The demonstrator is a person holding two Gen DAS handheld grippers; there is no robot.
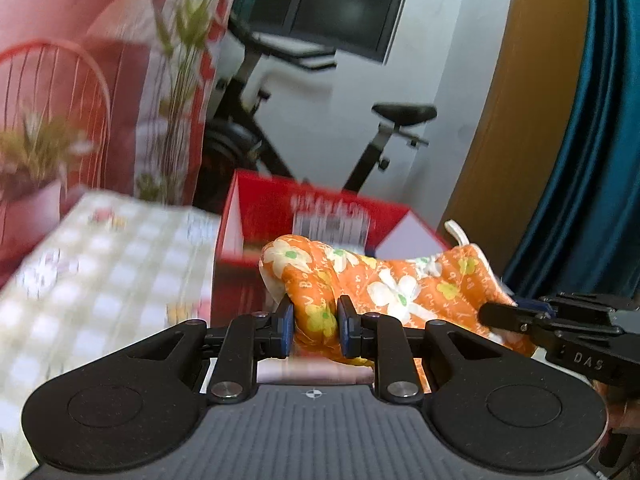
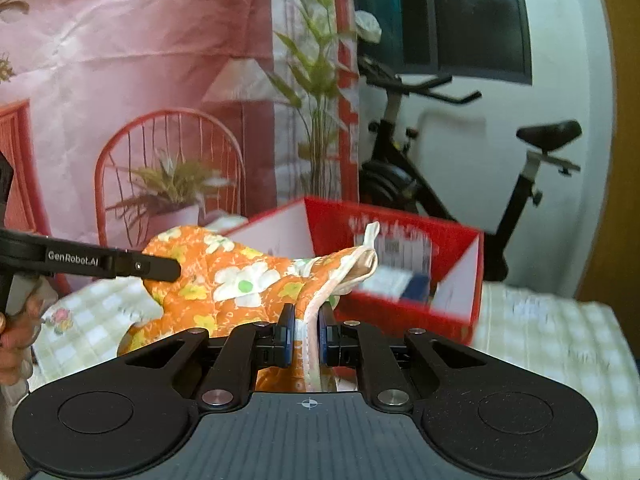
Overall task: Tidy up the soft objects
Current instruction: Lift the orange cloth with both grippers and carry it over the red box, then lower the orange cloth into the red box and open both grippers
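**Both grippers clamped on the floral mitt, held in front of the red box**

Your left gripper (image 1: 315, 326) is clenched on a bunched fold of the orange quilted oven mitt printed with white and yellow flowers (image 1: 384, 284); the blue pads (image 1: 286, 320) press the fabric from both sides at the mitt's closed end. Your right gripper (image 2: 307, 330) is pinched nearly shut on the mitt's pale pink bound cuff edge (image 2: 310, 336), with the thin hem running straight between its pads. In the left wrist view the right gripper's black finger comes in from the right and lies against the mitt's far end; in the right wrist view the left gripper's black finger, lettered in white, comes in from the left and meets the mitt's other end.

The mitt hangs stretched between your two grippers, sagging a little in the middle, above the table covered in a pale green and white checked cloth (image 2: 552, 344). Its white hanging loop (image 2: 370, 236) sticks up at the cuff end. Just behind the mitt stands the open red cardboard box with white inner walls (image 2: 400, 216), on the same cloth. Behind the table hangs a pink printed backdrop showing a chair and plants (image 2: 140, 80), and beside it a black exercise bike (image 2: 520, 152) stands against the white wall.
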